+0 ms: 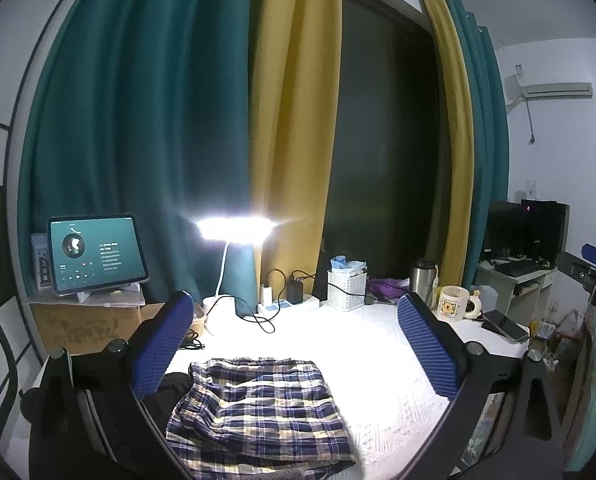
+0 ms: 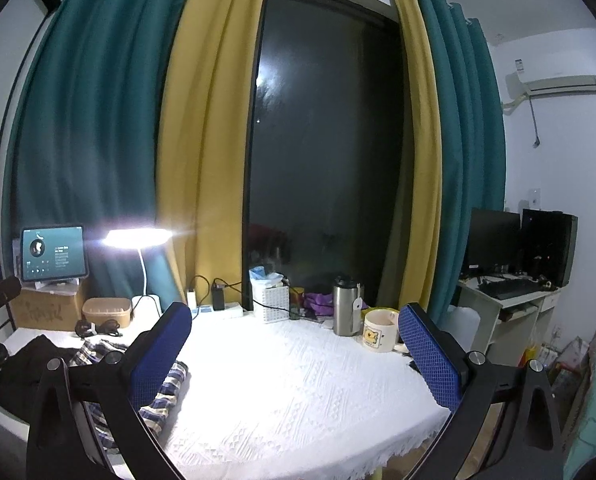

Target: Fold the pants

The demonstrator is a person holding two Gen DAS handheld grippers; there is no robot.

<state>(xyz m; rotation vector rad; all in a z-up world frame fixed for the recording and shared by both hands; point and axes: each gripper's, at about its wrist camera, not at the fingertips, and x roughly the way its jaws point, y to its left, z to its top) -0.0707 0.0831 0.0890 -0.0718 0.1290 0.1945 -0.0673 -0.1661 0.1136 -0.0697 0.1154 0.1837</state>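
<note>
the left wrist view shows the plaid pants (image 1: 257, 408) whole, folded into a flat stack at the near edge of the white table (image 1: 378, 360), lying low between the fingers of the left gripper (image 1: 293, 344), whose jaws stand wide apart and touch nothing; the right wrist view catches only a strip of the pants (image 2: 165, 392) at its near left, behind the left finger of the right gripper (image 2: 293, 348), which is likewise spread wide with only bare tablecloth between its blue pads (image 2: 430, 356). a dark garment (image 2: 25, 368) lies just left of the pants, plain in the right view, a sliver in the left. only the right view shows the brown lidded box (image 2: 107, 311) clearly; only the left view shows a phone (image 1: 506, 326) at the far right of the table. counted across both: one pair of pants, one tablet (image 1: 95, 254), one lit lamp (image 1: 235, 228), one white basket (image 1: 346, 290), one steel flask (image 2: 346, 306), one bear mug (image 2: 380, 330), two chargers in the power strip (image 1: 287, 302)
</note>
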